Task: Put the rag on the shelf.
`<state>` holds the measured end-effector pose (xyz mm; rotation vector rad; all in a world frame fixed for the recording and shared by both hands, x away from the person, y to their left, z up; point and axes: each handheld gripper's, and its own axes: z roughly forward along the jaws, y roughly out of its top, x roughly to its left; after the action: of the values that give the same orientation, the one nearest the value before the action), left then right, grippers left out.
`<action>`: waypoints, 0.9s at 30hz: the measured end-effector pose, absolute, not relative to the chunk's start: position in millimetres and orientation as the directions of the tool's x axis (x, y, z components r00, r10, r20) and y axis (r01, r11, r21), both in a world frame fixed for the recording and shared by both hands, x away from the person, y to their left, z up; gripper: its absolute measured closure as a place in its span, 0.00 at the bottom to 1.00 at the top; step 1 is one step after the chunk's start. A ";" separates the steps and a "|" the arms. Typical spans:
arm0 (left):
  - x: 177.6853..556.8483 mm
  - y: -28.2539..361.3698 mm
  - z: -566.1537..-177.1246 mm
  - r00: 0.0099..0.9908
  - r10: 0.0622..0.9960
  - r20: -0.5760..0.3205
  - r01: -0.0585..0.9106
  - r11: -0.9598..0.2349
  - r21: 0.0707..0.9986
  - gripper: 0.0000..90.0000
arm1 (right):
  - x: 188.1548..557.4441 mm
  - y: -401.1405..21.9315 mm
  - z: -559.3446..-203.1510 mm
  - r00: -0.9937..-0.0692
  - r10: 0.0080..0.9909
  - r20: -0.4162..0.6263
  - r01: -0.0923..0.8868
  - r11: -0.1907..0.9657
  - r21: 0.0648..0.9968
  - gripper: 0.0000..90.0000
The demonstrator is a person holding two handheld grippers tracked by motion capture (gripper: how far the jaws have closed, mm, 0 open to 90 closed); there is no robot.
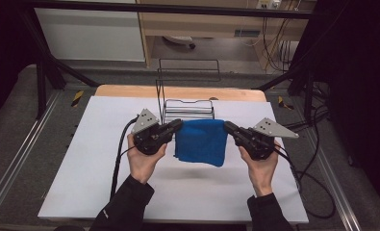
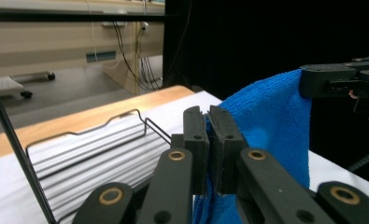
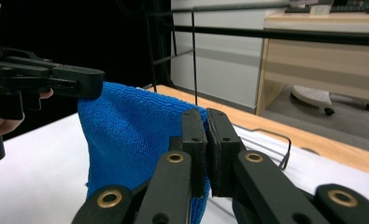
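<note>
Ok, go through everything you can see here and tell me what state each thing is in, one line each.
Blue cloth: folded, held up by its two top corners, hanging off the table.
Left gripper: shut on the cloth's left top corner.
Right gripper: shut on the cloth's right top corner.
Wire rack: upright behind the cloth, nothing hung on it.
White table sheet: lying flat.

Fuzzy blue terry cloth (image 1: 201,142), thin black wire rack (image 1: 187,109), matt white table cover (image 1: 106,178), smooth wooden edge (image 1: 130,91)

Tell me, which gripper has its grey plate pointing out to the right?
The right gripper: its grey plate tapers toward the table's right edge. The left gripper's plate points up. Both pinch the blue cloth.
</note>
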<state>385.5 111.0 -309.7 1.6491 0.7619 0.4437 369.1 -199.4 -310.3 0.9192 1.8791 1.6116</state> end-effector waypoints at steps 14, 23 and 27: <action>389.3 119.4 -283.0 0.702 0.705 -0.102 0.174 -0.030 0.984 0.96 | 374.7 -188.7 -284.0 -0.638 0.770 0.018 0.082 0.045 0.996 0.97; 392.9 127.3 -270.3 0.694 0.714 -0.086 0.133 -0.009 0.991 0.96 | 378.4 -180.8 -271.2 -0.635 0.773 -0.006 0.038 0.039 0.998 0.97; 394.6 131.1 -266.7 0.690 0.718 -0.092 0.124 0.008 0.992 0.96 | 381.0 -175.5 -265.3 -0.635 0.772 -0.012 0.016 0.029 0.999 0.97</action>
<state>394.6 131.1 -266.7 1.5175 0.7243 0.5345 381.0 -175.5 -265.3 0.8036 1.7269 1.6647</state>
